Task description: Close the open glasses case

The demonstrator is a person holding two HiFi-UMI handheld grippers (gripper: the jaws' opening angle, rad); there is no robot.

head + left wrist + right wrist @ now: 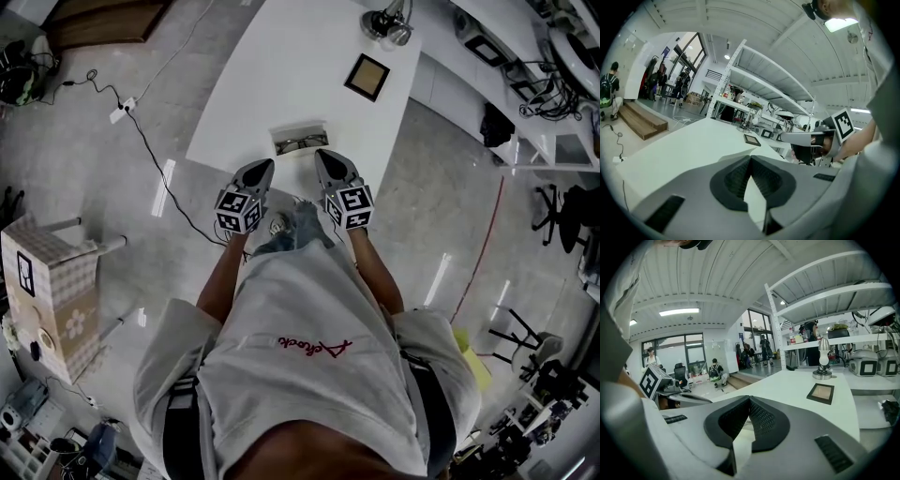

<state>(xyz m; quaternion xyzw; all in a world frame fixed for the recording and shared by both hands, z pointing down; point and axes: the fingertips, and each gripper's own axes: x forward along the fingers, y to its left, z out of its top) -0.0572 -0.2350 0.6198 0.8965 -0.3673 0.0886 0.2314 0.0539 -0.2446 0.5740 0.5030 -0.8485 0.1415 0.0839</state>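
Note:
The open glasses case (300,140) lies on the white table (281,66) near its front edge, with a pair of glasses inside and its lid standing up at the back. My left gripper (267,166) hovers just in front of the case's left end, shut with nothing in it. My right gripper (322,157) is by the case's right end, also shut and empty. In the left gripper view the jaws (750,158) meet at their tips, and the right gripper (808,138) shows beside them. The right gripper view shows its tips (749,398) together. Both gripper views hide the case.
A dark framed square (367,77) lies further back on the table, and it shows again as the square (821,393). A small lamp (387,24) stands at the far end. Shelving and desks stand to the right. People are at the far side of the room.

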